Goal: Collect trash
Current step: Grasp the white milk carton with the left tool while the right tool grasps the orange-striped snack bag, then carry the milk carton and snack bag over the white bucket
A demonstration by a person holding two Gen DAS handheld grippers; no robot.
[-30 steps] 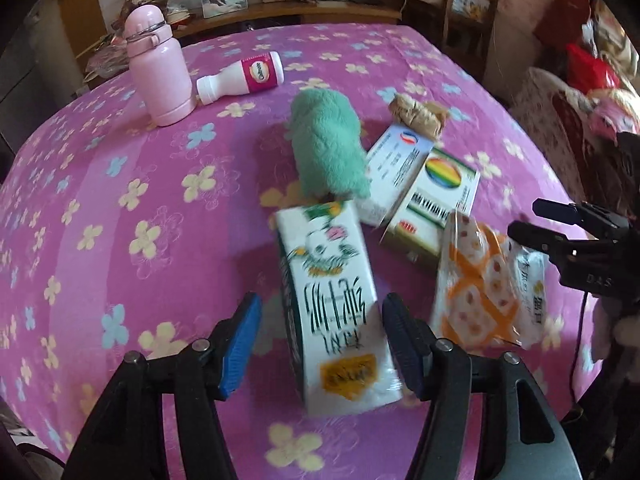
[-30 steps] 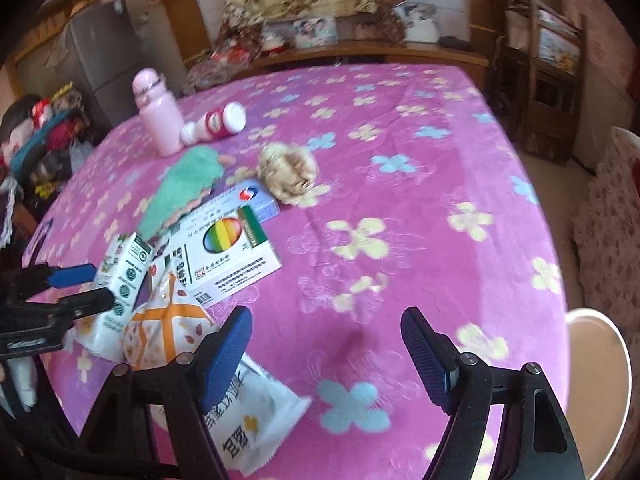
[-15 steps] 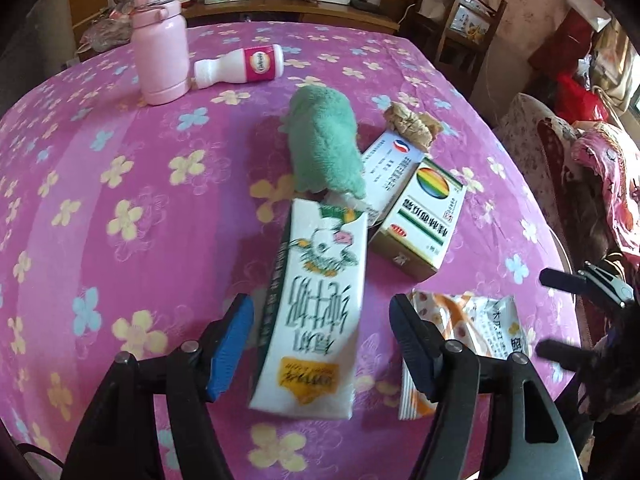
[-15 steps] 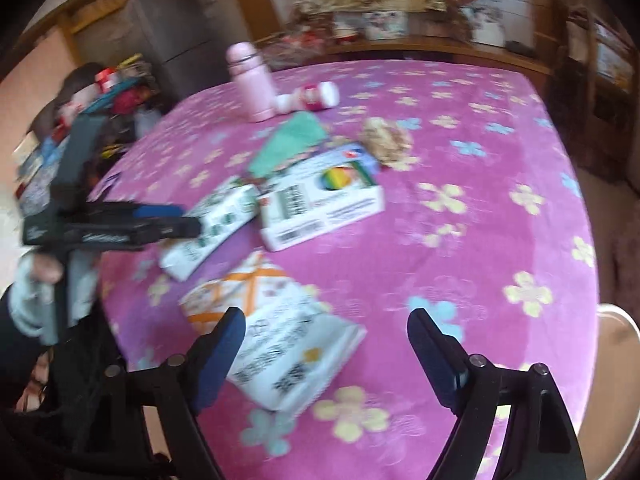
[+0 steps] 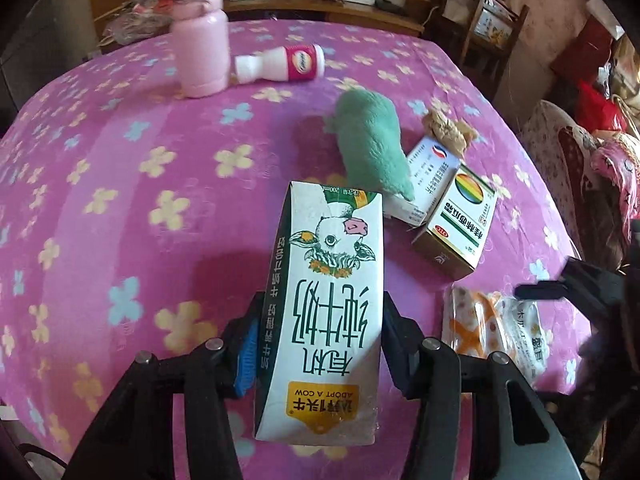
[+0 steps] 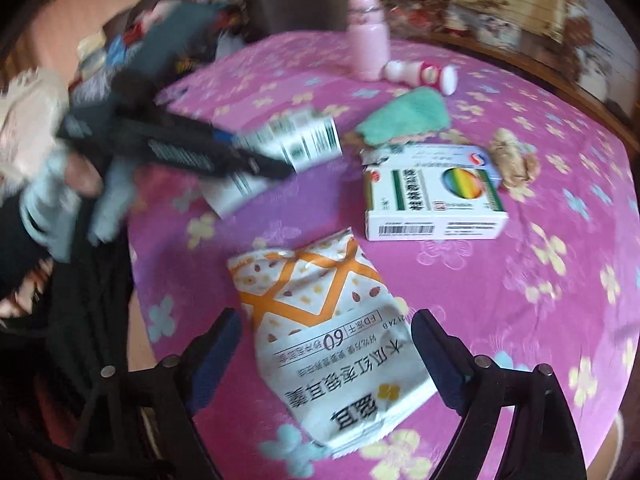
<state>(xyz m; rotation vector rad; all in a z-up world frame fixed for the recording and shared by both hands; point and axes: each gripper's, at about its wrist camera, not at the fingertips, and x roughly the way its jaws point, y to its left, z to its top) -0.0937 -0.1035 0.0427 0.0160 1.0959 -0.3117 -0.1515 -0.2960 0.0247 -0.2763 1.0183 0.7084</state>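
A white and green milk carton (image 5: pixel 328 308) lies lengthwise between the fingers of my left gripper (image 5: pixel 322 314). Its jaws are closing, and both pads touch the carton's sides. The right wrist view shows the same carton (image 6: pixel 296 148) blurred in the left gripper (image 6: pixel 256 160) over the table's left part. My right gripper (image 6: pixel 326 324) straddles a white and orange snack bag (image 6: pixel 332 340) that lies flat near the table's front edge. Its jaws are opening and the pads stand clear of the bag. The left wrist view shows the bag (image 5: pixel 492 328) at the lower right.
On the pink flowered tablecloth (image 5: pixel 120 184) lie a rainbow-marked medicine box (image 6: pixel 432 196), a second box under it, a green cloth (image 5: pixel 372 144) and crumpled brown paper (image 5: pixel 448 128). A pink flask (image 5: pixel 200 56) and a small yoghurt bottle (image 5: pixel 288 64) are at the back. A person's hand (image 6: pixel 80 172) is at the left.
The left gripper's fingers closed in from either side until they touch the milk carton. The right gripper rolled and slid over, and now has the snack bag between its wider fingers.
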